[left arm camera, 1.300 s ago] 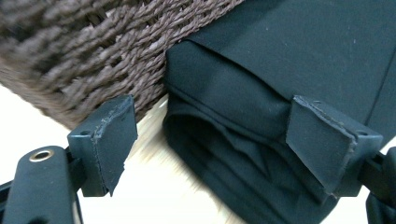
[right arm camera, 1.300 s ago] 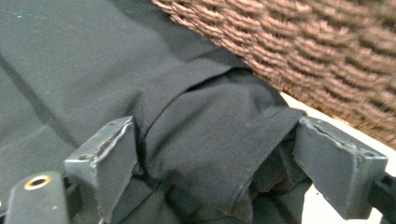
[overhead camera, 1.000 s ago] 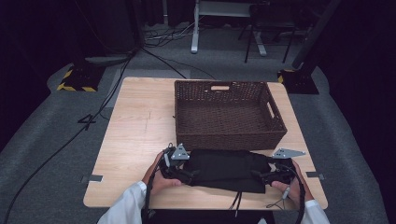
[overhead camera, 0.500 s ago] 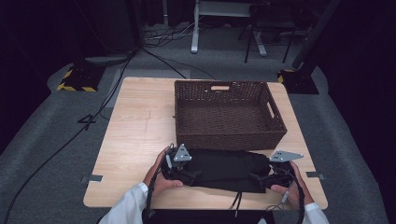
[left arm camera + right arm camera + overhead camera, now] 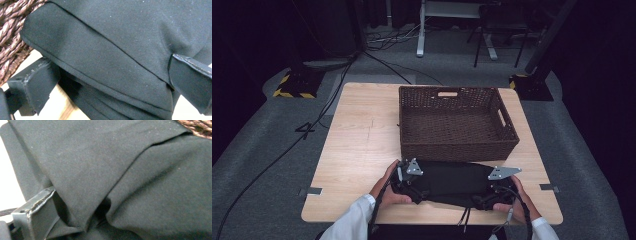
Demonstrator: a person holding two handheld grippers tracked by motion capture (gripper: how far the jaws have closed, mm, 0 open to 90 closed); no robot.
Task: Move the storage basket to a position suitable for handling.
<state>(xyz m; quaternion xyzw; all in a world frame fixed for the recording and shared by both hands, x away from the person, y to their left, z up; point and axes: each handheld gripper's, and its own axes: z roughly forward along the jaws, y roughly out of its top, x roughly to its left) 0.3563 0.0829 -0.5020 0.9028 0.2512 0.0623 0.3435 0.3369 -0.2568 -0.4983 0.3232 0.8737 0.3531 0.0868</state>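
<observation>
Desk (image 5: 357,150): light wood, set on grey carpet, the person at its near edge.

Left tongs (image 5: 409,181): held in the person's left hand (image 5: 384,192) at the left end of the cloth. Grey three-cornered plate on top. Jaws have just been opening and now stand wide apart; in the left gripper view the cloth's folded edge lies between them, and the pads do not press on it.

Cloth (image 5: 452,180): black, folded into a long flat band. Lies on the desk along the near edge, just in front of the basket, spanning from one tongs to the other. Several layers show at its edge in the left gripper view (image 5: 105,55). In the right gripper view (image 5: 120,170) one fold overlaps another.

Basket (image 5: 456,145): brown wicker, rectangular, with handle slots in its walls. Stands on the far half of the desk, its near wall just beside the cloth.

Right tongs (image 5: 492,196): held in the person's right hand (image 5: 512,200) at the right end of the cloth. Grey plate on top. Jaws have just been opening and are spread wide; one jaw shows beside the cloth's folded edge, not clamping it.
</observation>
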